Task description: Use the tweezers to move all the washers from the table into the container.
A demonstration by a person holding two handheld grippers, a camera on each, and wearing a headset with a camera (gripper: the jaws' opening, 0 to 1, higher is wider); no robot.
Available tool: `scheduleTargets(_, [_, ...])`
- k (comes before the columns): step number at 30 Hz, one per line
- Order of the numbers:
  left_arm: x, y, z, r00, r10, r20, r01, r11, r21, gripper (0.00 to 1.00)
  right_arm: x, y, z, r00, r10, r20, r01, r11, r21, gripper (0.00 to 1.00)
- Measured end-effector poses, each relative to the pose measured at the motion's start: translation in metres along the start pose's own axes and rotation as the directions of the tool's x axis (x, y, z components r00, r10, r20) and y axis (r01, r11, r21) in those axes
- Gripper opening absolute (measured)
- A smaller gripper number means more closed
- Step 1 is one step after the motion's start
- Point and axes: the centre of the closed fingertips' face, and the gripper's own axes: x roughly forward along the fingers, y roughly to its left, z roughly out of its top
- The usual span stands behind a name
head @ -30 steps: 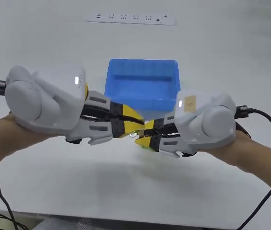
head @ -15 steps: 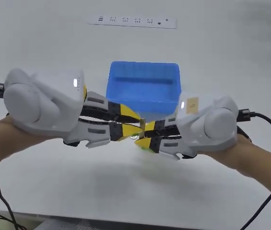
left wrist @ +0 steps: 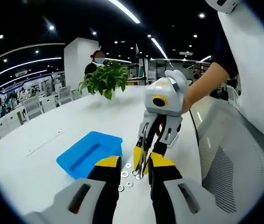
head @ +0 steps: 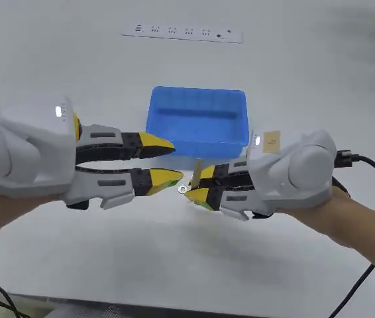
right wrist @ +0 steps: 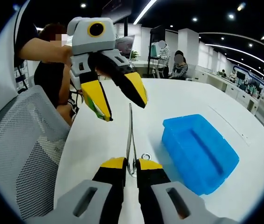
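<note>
Steel tweezers [right wrist: 130, 135] clamped in right gripper [right wrist: 131, 164], lengthwise along its jaws, tips forward; left gripper [left wrist: 135, 162] spread

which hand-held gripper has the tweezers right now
The right hand-held gripper: its jaws are shut on the tweezers, which stick out ahead of it. The left hand-held gripper stands open and holds nothing.

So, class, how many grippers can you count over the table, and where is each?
2. The left gripper is open, by the blue container's near edge; the right gripper faces it, shut on the tweezers.
</note>
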Motion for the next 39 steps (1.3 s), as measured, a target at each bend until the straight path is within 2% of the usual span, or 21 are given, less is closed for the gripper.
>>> scheduleTargets(5, [-0.007, -0.006, -0.010, 1.0000, 0.008, 0.000, -0.008, 0.998, -0.065, 0.33, -0.008, -0.008, 0.004, 0.9998, -0.015, 0.013, 0.014, 1.000, 0.017, 0.09])
scheduleTargets(7, [-0.010, -0.009, -0.013, 0.9999, 0.012, -0.005, -0.012, 0.998, -0.066, 0.33, -0.011, -0.011, 0.005, 0.9997, -0.021, 0.016, 0.020, 1.000, 0.024, 0.09])
scheduleTargets(8, [-0.013, -0.009, -0.015, 0.9997, 0.023, -0.004, -0.023, 0.995, -0.098, 0.35, -0.013, -0.012, 0.007, 0.9996, -0.022, 0.017, 0.021, 0.999, 0.025, 0.09])
scheduleTargets(9, [-0.014, -0.008, -0.017, 0.9995, 0.032, -0.002, -0.032, 0.993, -0.114, 0.39, -0.014, -0.013, 0.008, 0.9996, -0.024, 0.017, 0.024, 0.999, 0.022, 0.09])
scheduleTargets(11, [-0.019, -0.005, -0.020, 0.9978, 0.066, -0.002, -0.066, 0.992, -0.105, 0.44, -0.017, -0.014, 0.012, 0.9994, -0.026, 0.020, 0.026, 0.999, 0.020, 0.09])
scheduleTargets(12, [-0.021, -0.004, -0.021, 0.9966, 0.083, 0.004, -0.082, 0.989, -0.124, 0.48, -0.017, -0.014, 0.013, 0.9994, -0.027, 0.021, 0.027, 1.000, 0.016, 0.09])
scheduleTargets(14, [-0.024, -0.004, -0.022, 0.9958, 0.090, 0.011, -0.088, 0.986, -0.140, 0.56, -0.019, -0.016, 0.016, 0.9994, -0.029, 0.021, 0.029, 1.000, 0.004, 0.09])
scheduleTargets(16, [-0.025, -0.005, -0.025, 0.9953, 0.096, 0.004, -0.095, 0.984, -0.148, 0.64, -0.021, -0.018, 0.022, 0.9992, -0.027, 0.028, 0.027, 1.000, -0.002, 0.09])
scheduleTargets(19, [-0.029, -0.004, -0.033, 0.9932, 0.114, -0.027, -0.116, 0.981, -0.155, 0.70, -0.025, -0.023, 0.034, 0.9985, -0.032, 0.044, 0.033, 0.999, -0.019, 0.09])
scheduleTargets(23, [-0.034, 0.000, -0.035, 0.9877, 0.155, -0.016, -0.156, 0.969, -0.191, 0.80, -0.031, -0.038, 0.046, 0.9970, -0.055, 0.055, 0.058, 0.998, -0.039, 0.09])
scheduleTargets(25, [-0.035, 0.003, -0.037, 0.9834, 0.181, -0.006, -0.178, 0.958, -0.223, 0.83, -0.032, -0.048, 0.048, 0.9959, -0.071, 0.056, 0.073, 0.997, -0.036, 0.09])
scheduleTargets(26, [-0.035, 0.004, -0.035, 0.9811, 0.192, 0.020, -0.182, 0.951, -0.248, 0.87, -0.033, -0.052, 0.049, 0.9953, -0.077, 0.058, 0.079, 0.996, -0.032, 0.09])
scheduleTargets(31, [-0.035, 0.007, -0.037, 0.9772, 0.212, 0.017, -0.201, 0.950, -0.240, 0.99, -0.033, -0.074, 0.053, 0.9908, -0.115, 0.072, 0.116, 0.993, -0.018, 0.09])
scheduleTargets(34, [-0.035, 0.010, -0.037, 0.9756, 0.218, 0.026, -0.204, 0.945, -0.257, 0.99, -0.030, -0.089, 0.049, 0.9880, -0.141, 0.062, 0.142, 0.990, -0.016, 0.09])
scheduleTargets(37, [-0.037, 0.011, -0.038, 0.9780, 0.208, 0.020, -0.196, 0.950, -0.244, 1.00, -0.024, -0.101, 0.044, 0.9861, -0.155, 0.058, 0.156, 0.988, 0.001, 0.09])
scheduleTargets(39, [-0.040, 0.014, -0.038, 0.9771, 0.211, 0.028, -0.196, 0.944, -0.264, 1.00, -0.018, -0.109, 0.040, 0.9859, -0.158, 0.055, 0.157, 0.987, 0.014, 0.09])
